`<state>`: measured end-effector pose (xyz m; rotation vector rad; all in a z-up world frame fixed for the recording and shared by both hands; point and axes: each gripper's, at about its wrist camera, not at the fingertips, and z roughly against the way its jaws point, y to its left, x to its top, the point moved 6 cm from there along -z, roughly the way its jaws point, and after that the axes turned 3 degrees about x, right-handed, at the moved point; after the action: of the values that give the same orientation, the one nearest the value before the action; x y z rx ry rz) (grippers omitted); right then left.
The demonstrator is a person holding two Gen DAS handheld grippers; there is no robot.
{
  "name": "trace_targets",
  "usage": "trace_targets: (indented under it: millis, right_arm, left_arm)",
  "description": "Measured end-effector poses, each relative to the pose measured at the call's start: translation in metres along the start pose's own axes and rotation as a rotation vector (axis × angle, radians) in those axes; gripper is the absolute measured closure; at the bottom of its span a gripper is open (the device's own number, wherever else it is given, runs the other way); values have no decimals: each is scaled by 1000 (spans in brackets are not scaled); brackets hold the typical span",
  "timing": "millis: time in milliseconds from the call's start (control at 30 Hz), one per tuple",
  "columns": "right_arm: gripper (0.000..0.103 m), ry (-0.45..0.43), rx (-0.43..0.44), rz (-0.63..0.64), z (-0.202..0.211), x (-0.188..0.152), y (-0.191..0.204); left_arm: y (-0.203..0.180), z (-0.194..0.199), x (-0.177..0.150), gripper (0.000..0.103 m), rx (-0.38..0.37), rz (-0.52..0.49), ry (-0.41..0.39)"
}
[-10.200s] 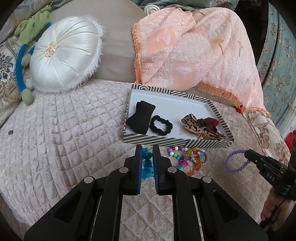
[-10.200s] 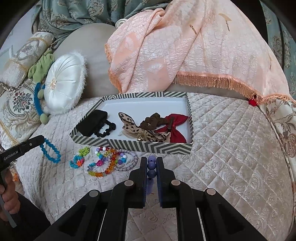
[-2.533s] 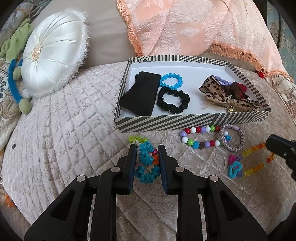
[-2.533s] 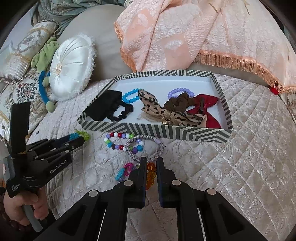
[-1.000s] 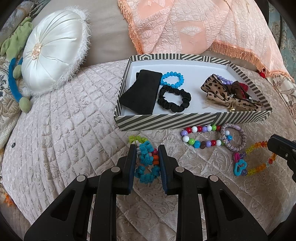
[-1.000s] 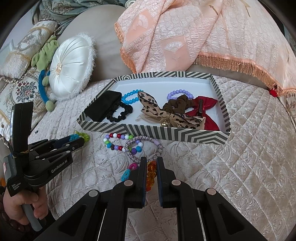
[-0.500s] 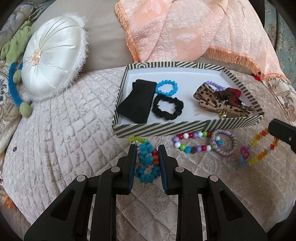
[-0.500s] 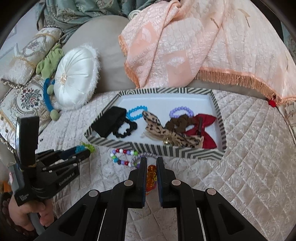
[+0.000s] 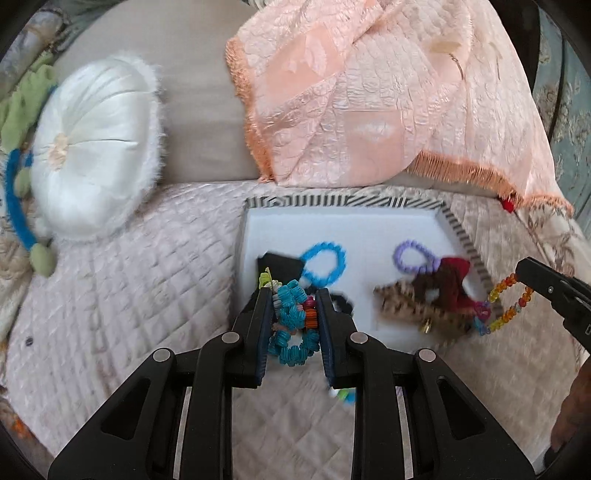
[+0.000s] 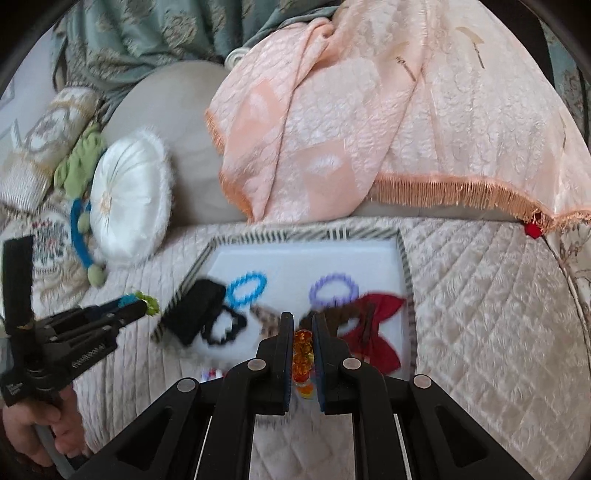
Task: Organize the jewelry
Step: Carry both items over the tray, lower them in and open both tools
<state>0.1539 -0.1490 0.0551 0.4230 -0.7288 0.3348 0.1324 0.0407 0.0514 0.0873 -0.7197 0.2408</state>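
A quilted beige bedspread (image 10: pixel 480 295) covers the bed. Behind it a peach fringed throw (image 10: pixel 369 122) drapes over a grey cushion (image 10: pixel 177 96). Left of the throw leans a round white satin pillow (image 10: pixel 125 206); teal patterned curtains (image 10: pixel 147 33) hang above.

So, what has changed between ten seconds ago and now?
The blue bracelet and purple bracelet were let go into the striped tray. The left gripper then took the turquoise bracelet, the right gripper the orange bead bracelet; both are now lifted toward the tray. The bows and black scrunchie stayed.
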Motion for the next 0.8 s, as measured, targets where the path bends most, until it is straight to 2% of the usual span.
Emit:
trace_targets:
  millis: [200,333,433,567,667,733,800]
  right_arm:
    - [94,-16,-4,-17,-31,29,-7]
    - [94,-3,9,-30,-61,37,-7]
    - [94,3,30,-50,-86,43,-5]
    - [94,-12,85,-108,-111,48,-8]
    - [94,4,65,-135,-126,47,-20]
    - [94,37,45,-183,-138,41,-37]
    - [94,66,14,-219,-146,36,-52]
  left_arm:
    - [-28,-48,11,81,-81,19,65]
    - [-48,-64,26,81,-134,10,41]
    - [-52,-83,30,81,-195,57,58]
    - [-52,-114,17,81,-188,81,132]
    - [-53,-126,7,81,-139,49,169]
    - [-53,-127,3,81,-110,31,163]
    - [-56,-126,0,81,-110,14,169]
